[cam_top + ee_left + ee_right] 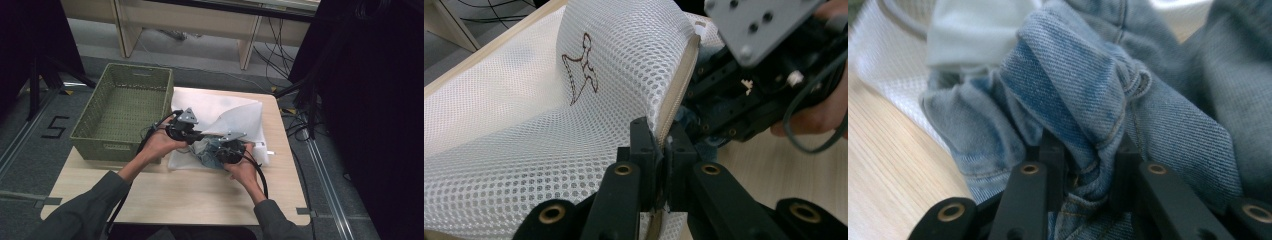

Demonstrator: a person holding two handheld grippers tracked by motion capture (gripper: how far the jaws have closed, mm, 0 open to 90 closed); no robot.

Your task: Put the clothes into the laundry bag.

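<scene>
A white mesh laundry bag [220, 112] lies on the wooden table [200, 195], with a brown figure logo on its side [581, 67]. My left gripper [663, 137] is shut on the bag's zipper edge and holds the flap lifted [192, 134]. A bunched blue denim garment [1083, 85] sits at the bag's mouth [207, 151]. My right gripper [1088, 150] is shut on a thick fold of the denim, close beside the left gripper [226, 150]. In the left gripper view the right gripper's body [754, 95] fills the upper right, behind the bag's edge.
A green woven basket [122, 107] stands at the table's left, touching the bag's left side. Bare wood shows along the table's front and right. Dark stands and cables surround the table on the floor.
</scene>
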